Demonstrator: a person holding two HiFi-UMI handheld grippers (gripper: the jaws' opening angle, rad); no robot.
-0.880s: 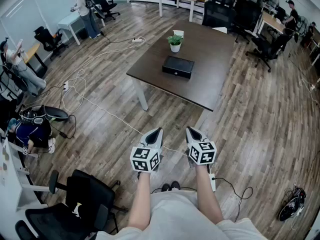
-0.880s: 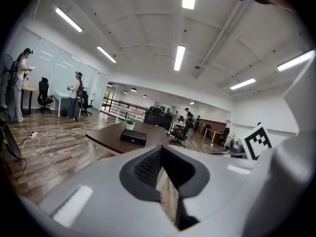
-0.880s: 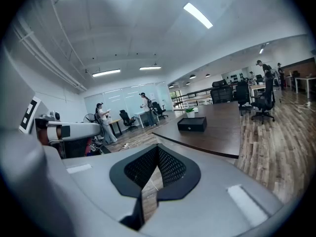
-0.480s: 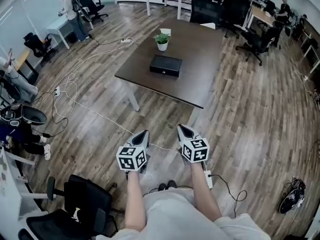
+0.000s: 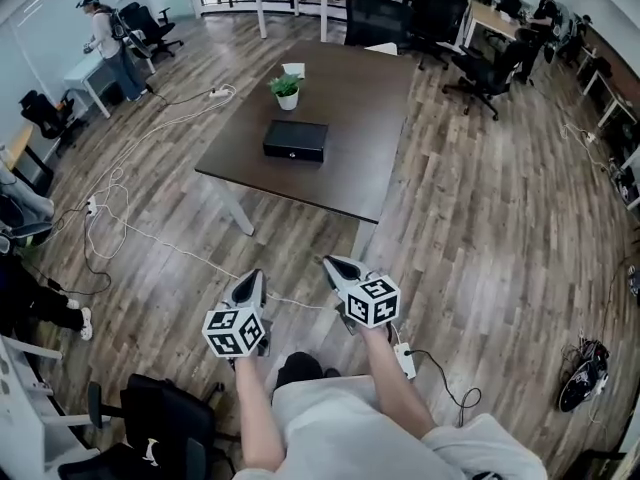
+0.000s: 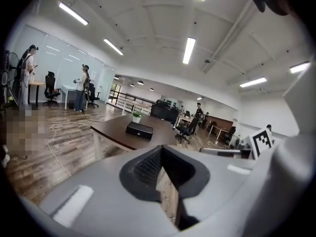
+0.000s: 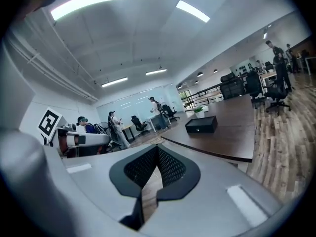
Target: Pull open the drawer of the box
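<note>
A low black box point(image 5: 295, 140) with a small round knob on its front lies on a dark brown table point(image 5: 380, 118), well ahead of me. It also shows small in the left gripper view, black box point(image 6: 139, 129), and in the right gripper view, black box point(image 7: 201, 124). My left gripper point(image 5: 250, 281) and right gripper point(image 5: 334, 266) hang side by side over the wooden floor, far short of the table. Both are shut with nothing in them, as the left gripper point(image 6: 160, 151) and right gripper point(image 7: 157, 150) show in their own views.
A small potted plant point(image 5: 287, 90) stands behind the box. White cables point(image 5: 120, 218) trail over the floor at the left, and a power strip point(image 5: 403, 360) lies by my right arm. Black office chairs point(image 5: 165, 418) stand at lower left and behind the table. A person point(image 5: 103, 30) stands far left.
The table and box have slid left and slightly down in the head view. Both grippers have dropped lower and left in the picture. They stay shut and empty.
</note>
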